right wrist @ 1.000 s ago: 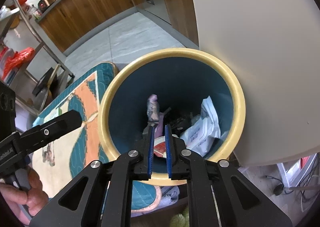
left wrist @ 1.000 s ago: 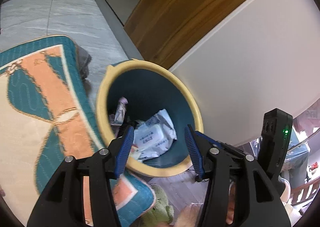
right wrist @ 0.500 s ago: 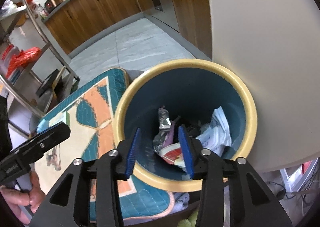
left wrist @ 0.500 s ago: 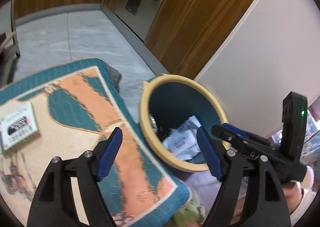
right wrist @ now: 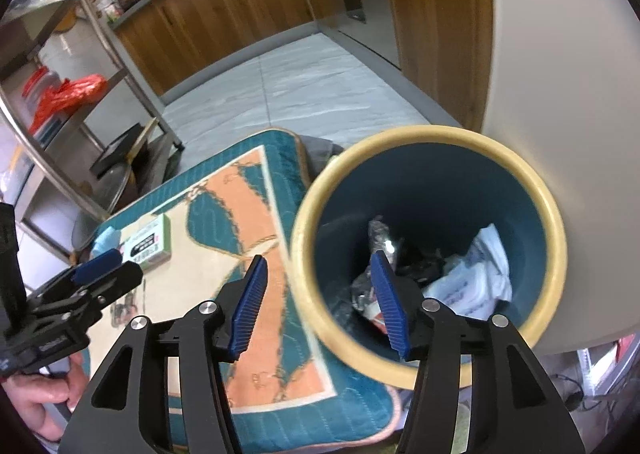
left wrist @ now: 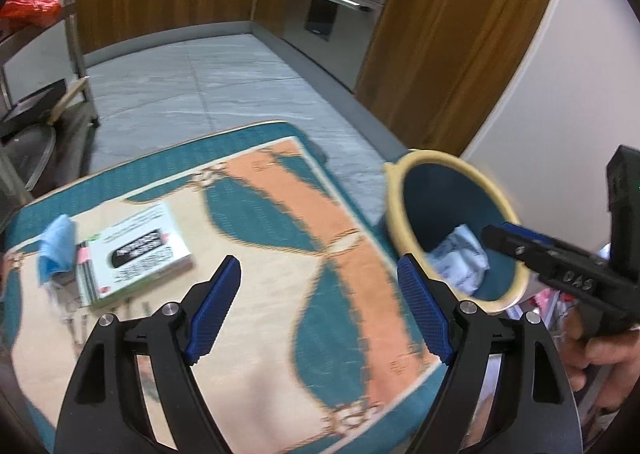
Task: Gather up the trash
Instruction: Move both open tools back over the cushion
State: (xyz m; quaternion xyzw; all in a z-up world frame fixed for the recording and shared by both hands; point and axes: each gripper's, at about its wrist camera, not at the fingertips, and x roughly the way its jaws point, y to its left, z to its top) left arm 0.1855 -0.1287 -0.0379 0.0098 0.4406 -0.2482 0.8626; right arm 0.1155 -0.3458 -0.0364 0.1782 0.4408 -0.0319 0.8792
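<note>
Now I see patterned mat [left wrist: 280, 214], then yellow-rimmed bin [right wrist: 554, 222] at its right edge, trash inside: white wrapper [right wrist: 476, 282], foil scraps. Left claw [left wrist: 320, 306] wide apart, empty, over mat. Right claw [right wrist: 320, 302] opening, empty, above bin rim. Box [left wrist: 140, 254], blue wad [left wrist: 56, 246] on mat.

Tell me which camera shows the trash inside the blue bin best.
The right wrist view: it looks almost straight down into the bin, showing the white wrapper and crumpled dark and silvery trash. The left wrist view sees the bin obliquely, showing only the white wrapper.
</note>
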